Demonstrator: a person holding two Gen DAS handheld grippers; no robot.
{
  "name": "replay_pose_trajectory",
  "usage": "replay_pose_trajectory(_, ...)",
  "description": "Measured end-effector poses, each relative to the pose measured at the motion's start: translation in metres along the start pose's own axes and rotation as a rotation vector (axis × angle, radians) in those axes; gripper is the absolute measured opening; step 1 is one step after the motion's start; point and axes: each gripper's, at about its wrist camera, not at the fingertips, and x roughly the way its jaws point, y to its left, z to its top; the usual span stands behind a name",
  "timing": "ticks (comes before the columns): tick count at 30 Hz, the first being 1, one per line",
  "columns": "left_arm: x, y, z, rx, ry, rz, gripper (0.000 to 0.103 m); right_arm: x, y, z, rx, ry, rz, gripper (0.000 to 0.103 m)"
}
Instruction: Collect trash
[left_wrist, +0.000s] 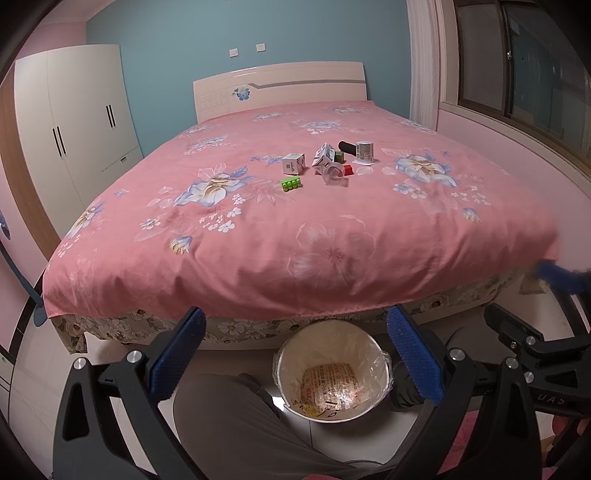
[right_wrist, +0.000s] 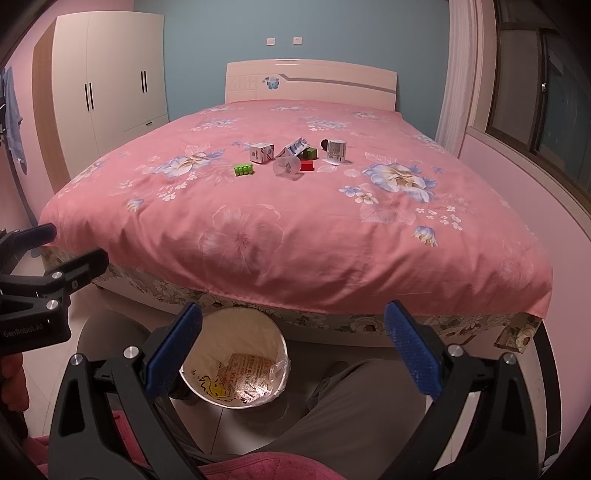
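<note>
Small items lie in a cluster far back on the pink bed: a white box, a green studded brick, a clear plastic cup on its side, a crumpled carton, a red block, a black cylinder and a labelled can. They show in the right wrist view too, with the cup foremost. A lined trash bin stands on the floor below the bed's foot, wrappers inside. My left gripper and right gripper are open and empty above the bin.
A white wardrobe stands at the left wall and a window is on the right. The person's grey-trousered legs flank the bin. The right gripper's body shows at the left view's right edge.
</note>
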Motion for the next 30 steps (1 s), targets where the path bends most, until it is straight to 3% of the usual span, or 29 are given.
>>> replay_pose_trajectory(30,0.0011,0.0011,-0.0015,0.003,0.002,0.000,0.100,0.0002,0.0003,-0.0002,-0.001,0.001,0.001,0.097)
